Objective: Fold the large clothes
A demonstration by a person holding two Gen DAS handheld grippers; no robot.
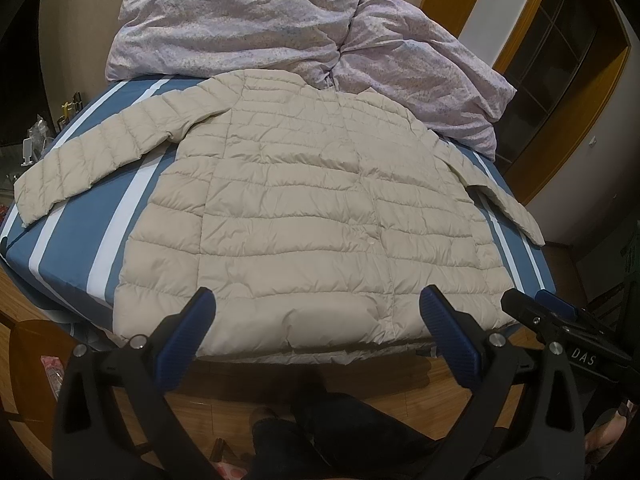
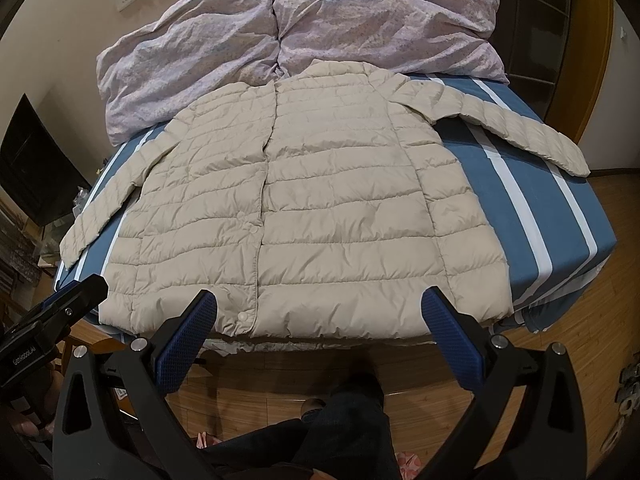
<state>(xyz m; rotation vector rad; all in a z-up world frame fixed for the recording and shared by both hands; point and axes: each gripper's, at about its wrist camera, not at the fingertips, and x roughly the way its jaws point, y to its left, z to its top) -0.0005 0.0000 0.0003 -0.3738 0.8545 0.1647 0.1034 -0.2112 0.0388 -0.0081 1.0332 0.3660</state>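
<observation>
A cream quilted puffer jacket [image 1: 296, 208] [image 2: 316, 200] lies flat and face up on the bed, snaps closed, collar toward the pillows, both sleeves spread outward. Its hem reaches the near edge of the mattress. My left gripper [image 1: 318, 300] hovers open just short of the hem, nothing between its blue pads. My right gripper [image 2: 320, 300] is open too, above the hem near the front placket, holding nothing. Each gripper shows at the edge of the other's view: the right gripper [image 1: 538, 304] and the left gripper [image 2: 80, 292].
The bed has a blue sheet with white stripes [image 1: 72, 236] [image 2: 540, 184]. A crumpled lilac floral duvet [image 1: 280, 28] [image 2: 304, 32] is piled at the head. Wooden floor [image 2: 560, 340] and a person's dark trouser legs [image 2: 344, 412] lie below the grippers. A wooden door frame [image 1: 560, 120] stands to the right.
</observation>
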